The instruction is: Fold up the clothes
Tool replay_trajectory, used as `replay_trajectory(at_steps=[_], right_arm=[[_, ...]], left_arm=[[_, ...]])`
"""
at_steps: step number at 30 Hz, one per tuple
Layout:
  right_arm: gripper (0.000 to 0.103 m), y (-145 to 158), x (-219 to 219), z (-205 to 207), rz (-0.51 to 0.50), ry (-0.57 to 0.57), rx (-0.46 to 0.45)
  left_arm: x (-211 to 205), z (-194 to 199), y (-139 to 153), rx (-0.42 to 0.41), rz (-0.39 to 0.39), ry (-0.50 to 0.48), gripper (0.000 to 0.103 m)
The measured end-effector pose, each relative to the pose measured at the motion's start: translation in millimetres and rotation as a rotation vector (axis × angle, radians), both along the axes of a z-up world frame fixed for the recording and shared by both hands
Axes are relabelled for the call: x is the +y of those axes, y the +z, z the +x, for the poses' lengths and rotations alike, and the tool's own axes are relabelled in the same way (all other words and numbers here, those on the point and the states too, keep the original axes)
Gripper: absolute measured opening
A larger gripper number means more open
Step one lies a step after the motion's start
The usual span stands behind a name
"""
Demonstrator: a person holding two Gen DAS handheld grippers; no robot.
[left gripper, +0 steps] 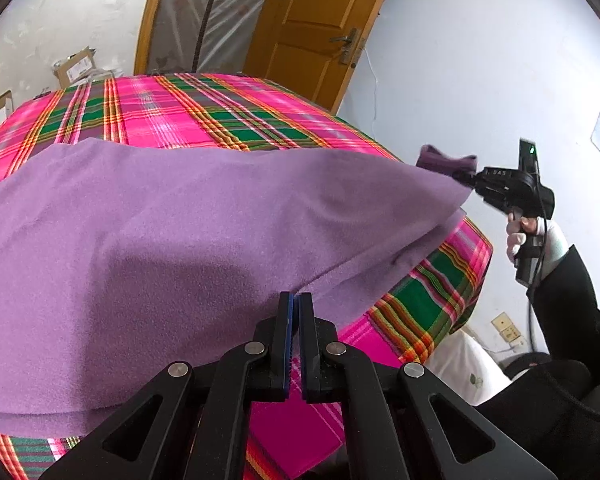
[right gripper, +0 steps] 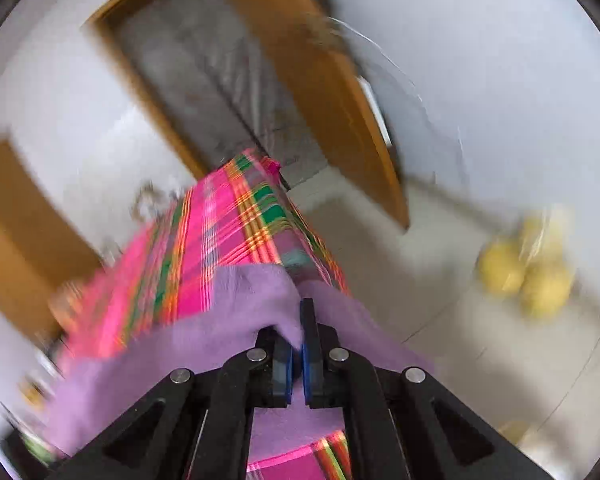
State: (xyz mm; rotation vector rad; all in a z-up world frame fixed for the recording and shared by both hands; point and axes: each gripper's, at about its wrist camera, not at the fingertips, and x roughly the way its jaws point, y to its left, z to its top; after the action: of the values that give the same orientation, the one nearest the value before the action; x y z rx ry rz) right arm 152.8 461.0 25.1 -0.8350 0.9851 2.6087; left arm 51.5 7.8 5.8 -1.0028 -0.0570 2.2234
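Plaid-covered table (left gripper: 204, 112) fills the left wrist view's middle, boxes (left gripper: 74, 66) at upper left, a wooden door (left gripper: 312, 28) at upper centre and a white wall at right. Purple cloth (left gripper: 160, 216) lies draped across the table from the left edge to centre right; the left gripper (left gripper: 299, 304), bottom centre, is clenched on the cloth's near edge. Right gripper (left gripper: 462, 178), at centre right in a gloved hand (left gripper: 518, 236), is clamped on a raised corner of the cloth, the blurred right wrist view showing fabric bunched over its fingers (right gripper: 308, 320).
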Motion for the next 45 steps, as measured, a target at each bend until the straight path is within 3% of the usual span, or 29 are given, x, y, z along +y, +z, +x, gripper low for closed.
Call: replay_trajectory(at_steps=[6, 9, 17, 22, 24, 29, 38, 42, 45], right_arm=[[0.003, -47.2, 33.1, 13.6, -0.395, -0.071, 0.097], [0.003, -57.2, 39.3, 19.0, -0.446, -0.09, 0.1], [0.003, -56.4, 52.2, 20.9, -0.442, -0.108, 0.098], [0.002, -26.6, 47.5, 40.1, -0.365, -0.067, 0.203], [0.002, -33.7, 50.6, 43.5, -0.349, -0.081, 0.165], [0.003, -74.7, 56.2, 48.3, -0.42, -0.125, 0.092], [0.003, -74.9, 61.2, 50.6, -0.41, -0.13, 0.097], [0.012, -83.9, 68.7, 53.5, -0.448, -0.166, 0.096], [0.019, -90.0, 83.2, 65.8, -0.484, -0.247, 0.101]], left_arm=[[-1.0, 2.8, 4.4, 0.013, 0.001, 0.002, 0.002], [-0.8, 3.6, 5.1, 0.014, -0.001, 0.002, 0.002], [-0.2, 1.0, 7.2, 0.012, -0.007, 0.0, 0.002], [-0.8, 10.6, 25.8, 0.08, -0.012, -0.023, 0.002], [0.5, 10.8, 21.6, 0.068, -0.009, -0.037, 0.002], [4.6, 5.9, 0.4, 0.003, -0.03, -0.046, 0.002], [3.1, 9.6, 1.1, -0.005, -0.014, -0.077, 0.002], [1.8, 16.7, 11.0, -0.007, 0.058, -0.134, 0.002], [-2.0, 17.0, 23.7, 0.031, 0.087, -0.108, 0.003]])
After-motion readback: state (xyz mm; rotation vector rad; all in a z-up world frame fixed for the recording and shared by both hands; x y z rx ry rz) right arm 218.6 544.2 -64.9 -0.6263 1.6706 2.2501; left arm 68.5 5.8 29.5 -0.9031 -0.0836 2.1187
